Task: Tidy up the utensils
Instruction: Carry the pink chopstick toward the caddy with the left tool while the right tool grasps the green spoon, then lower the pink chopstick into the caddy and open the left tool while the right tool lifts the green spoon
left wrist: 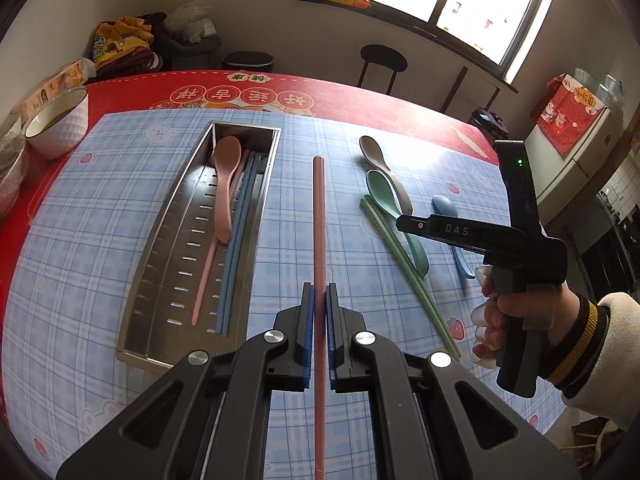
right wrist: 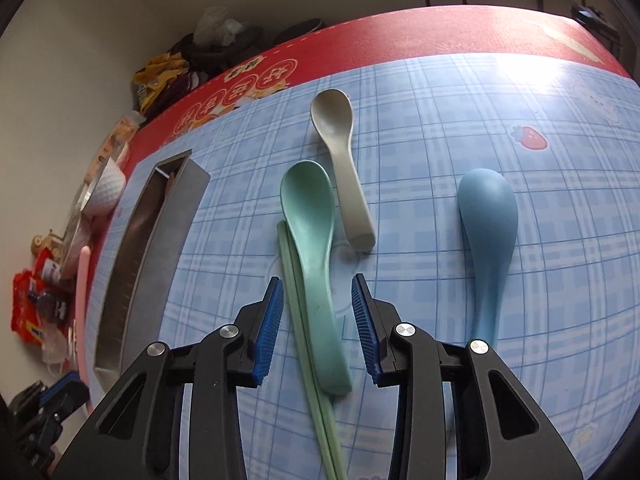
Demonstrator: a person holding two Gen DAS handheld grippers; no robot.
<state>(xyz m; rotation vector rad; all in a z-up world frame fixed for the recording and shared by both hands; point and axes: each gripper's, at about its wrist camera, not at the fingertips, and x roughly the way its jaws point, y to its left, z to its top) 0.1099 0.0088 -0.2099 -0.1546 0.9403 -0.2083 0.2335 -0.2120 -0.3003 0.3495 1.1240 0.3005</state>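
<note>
**Inspector:** Report the state of both tools.

**Operator:** My left tool is clamped tight on a long pink chopstick, held above the blue checked surface, just right of the long perforated steel tray. My right tool stands part open. Its blue ribbed pads straddle the mint-green plastic spoon and the pale green chopsticks lying against it, and neither pad presses on them yet.

**Inspector:** Progress?

**Operator:** I judge it partly done. The tray already holds a pink spoon, a second pink chopstick and a pair of blue chopsticks. Still out on the surface: the mint-green spoon, the green chopsticks, a grey-beige spoon and a blue spoon, besides the chopstick I hold.

**Inspector:** Do the views differ?

**Operator:** Yes. The left wrist view looks down into the tray and shows its contents, plus the person's hand gripping the right tool. The right wrist view shows only the tray's outer wall, but gives the clear gap between pads and spoon.
</note>
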